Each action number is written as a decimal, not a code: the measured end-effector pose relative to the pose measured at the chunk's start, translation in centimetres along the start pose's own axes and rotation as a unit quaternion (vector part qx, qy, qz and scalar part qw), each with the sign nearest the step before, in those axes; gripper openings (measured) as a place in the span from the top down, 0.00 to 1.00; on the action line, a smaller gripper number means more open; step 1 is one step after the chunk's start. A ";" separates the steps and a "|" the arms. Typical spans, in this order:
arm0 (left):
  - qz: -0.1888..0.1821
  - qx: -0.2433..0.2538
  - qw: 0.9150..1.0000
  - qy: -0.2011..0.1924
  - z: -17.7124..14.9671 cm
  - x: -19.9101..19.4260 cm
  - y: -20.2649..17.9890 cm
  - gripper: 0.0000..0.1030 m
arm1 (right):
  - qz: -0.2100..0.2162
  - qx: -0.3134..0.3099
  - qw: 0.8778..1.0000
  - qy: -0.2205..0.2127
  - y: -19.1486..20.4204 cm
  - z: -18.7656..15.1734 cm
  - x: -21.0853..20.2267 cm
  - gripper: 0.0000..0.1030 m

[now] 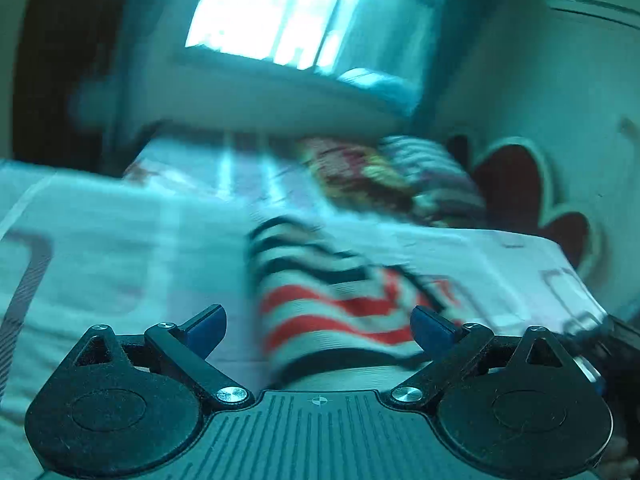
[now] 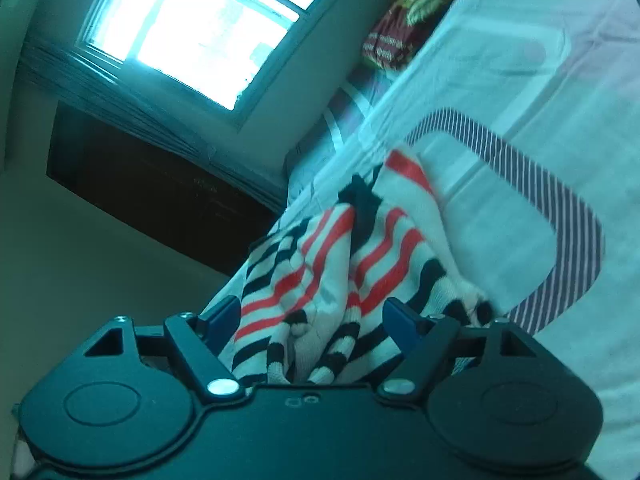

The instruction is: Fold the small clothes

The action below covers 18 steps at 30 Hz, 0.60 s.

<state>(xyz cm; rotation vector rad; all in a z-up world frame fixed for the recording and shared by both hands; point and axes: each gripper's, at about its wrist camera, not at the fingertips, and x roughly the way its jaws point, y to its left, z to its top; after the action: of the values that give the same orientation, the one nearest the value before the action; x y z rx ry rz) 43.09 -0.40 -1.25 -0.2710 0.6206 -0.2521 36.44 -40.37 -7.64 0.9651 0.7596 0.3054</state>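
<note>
A small knitted garment with red, black and white stripes [image 1: 320, 300] lies on the pale bedsheet [image 1: 120, 240]. My left gripper [image 1: 318, 330] is open, its blue fingertips [image 1: 208, 326] wide apart on either side of the garment's near end. In the right wrist view the same garment [image 2: 340, 272] is bunched and rumpled between the blue fingertips [image 2: 400, 320] of my right gripper [image 2: 312, 324], which is open; cloth fills the gap without being pinched. The left view is motion-blurred.
The bed carries a sheet with a striped rounded pattern [image 2: 560, 208]. A pile of colourful bedding [image 1: 384, 176] lies at the far end under a bright window [image 2: 192, 28]. A dark heart-shaped headboard [image 1: 520, 192] stands at right. A dark cabinet [image 2: 152, 192] stands beside the bed.
</note>
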 end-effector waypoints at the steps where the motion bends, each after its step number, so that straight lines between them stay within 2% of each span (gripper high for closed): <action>1: 0.003 -0.011 1.000 0.014 -0.6 0.7 1.3 0.06 | 0.016 0.017 1.000 0.015 -0.3 -0.1 0.9 0.23; 3: 0.013 -0.012 0.999 0.035 -1.9 1.9 2.7 0.06 | 0.043 0.047 0.997 0.042 -0.7 -0.3 2.6 0.22; 4: 0.018 -0.010 0.999 0.044 -3.0 3.0 3.2 0.06 | 0.042 0.053 0.996 0.053 -0.8 -0.3 3.5 0.21; 5: 0.021 -0.009 0.998 0.054 -3.5 3.5 3.4 0.06 | 0.030 0.051 0.996 0.061 -0.8 -0.2 4.2 0.22; 7: 0.014 -0.013 0.998 0.059 -4.3 4.6 3.8 0.06 | 0.002 0.035 0.996 0.080 -0.4 -0.1 5.7 0.30; 8: 0.012 -0.019 0.998 0.060 -4.5 5.3 3.6 0.06 | -0.012 0.019 0.996 0.086 0.1 0.0 6.2 0.34; 10: 0.010 -0.025 0.998 0.065 -4.5 5.9 3.6 0.06 | -0.044 -0.044 0.994 0.088 1.7 0.2 7.0 0.54; 12: 0.008 -0.026 0.997 0.070 -4.5 6.7 3.4 0.06 | -0.068 -0.109 0.987 0.097 3.1 0.0 7.9 0.56; 14: 0.002 -0.033 0.997 0.075 -4.3 6.6 3.1 0.06 | -0.098 -0.183 0.973 0.101 4.9 -0.5 8.7 0.60; 15: -0.002 -0.036 0.996 0.075 -4.3 6.7 3.2 0.06 | -0.114 -0.226 0.963 0.097 5.9 -1.0 9.0 0.68; 17: 0.001 -0.033 0.997 0.069 -4.2 6.9 2.9 0.06 | -0.134 -0.323 0.934 0.076 8.1 -2.4 9.2 0.74; 18: 0.005 -0.029 0.998 0.064 -4.1 6.9 2.6 0.06 | -0.145 -0.376 0.913 0.058 9.2 -3.2 9.1 0.75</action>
<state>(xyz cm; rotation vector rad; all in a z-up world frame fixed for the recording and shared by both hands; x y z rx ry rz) 46.43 -0.80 -9.02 -0.3088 0.7568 -0.2446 41.42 -28.27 -5.10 0.1013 0.7894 0.3574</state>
